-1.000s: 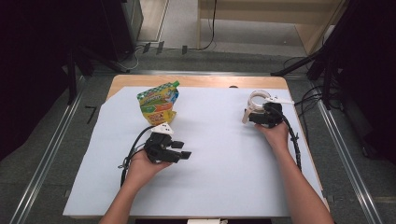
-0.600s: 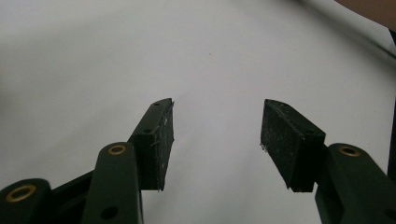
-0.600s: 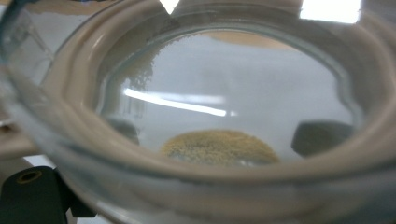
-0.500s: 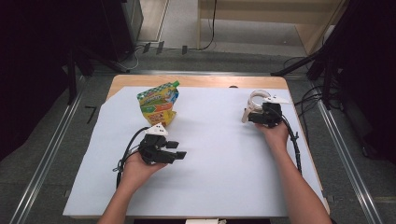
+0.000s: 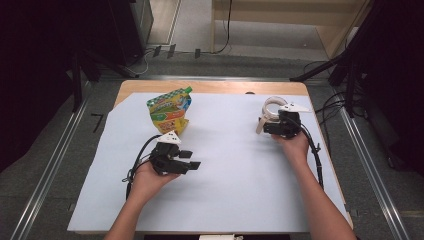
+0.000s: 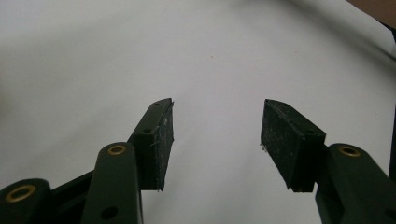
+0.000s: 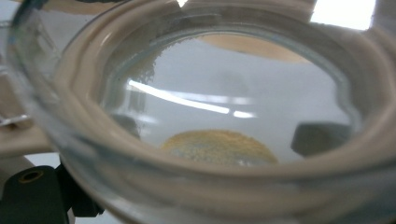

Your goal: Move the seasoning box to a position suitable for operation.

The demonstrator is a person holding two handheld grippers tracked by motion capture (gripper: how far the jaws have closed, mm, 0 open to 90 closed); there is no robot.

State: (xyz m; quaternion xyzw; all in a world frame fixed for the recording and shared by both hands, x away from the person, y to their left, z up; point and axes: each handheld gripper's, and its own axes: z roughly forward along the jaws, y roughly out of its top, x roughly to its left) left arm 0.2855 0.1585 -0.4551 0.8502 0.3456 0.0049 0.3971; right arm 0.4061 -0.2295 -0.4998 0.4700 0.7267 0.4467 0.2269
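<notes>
Right gripper was up at the far right of the sheet, jammed against a clear jar with a beige rim. In the right gripper view the jar sat so close to the lens that the jaws were mostly hidden behind it, so I honestly couldn't tell whether they were clamped on the rim or just nudging it. There looked to be a bit of yellowish powder at the bottom, though the glass blurred it. Left gripper hovered over bare sheet near the middle, jaws spread wide with nothing between them, which the left gripper view showed plainly. The snack bag stood just beyond it, not touching. What worried me: the jar looked tipped onto its side, and it sat near the sheet's far right corner. If the grip was only on one edge of the rim, smooth glass could twist out and roll off, or dump the powder. The free hand was well apart from the jar, too far to steady it quickly.
</notes>
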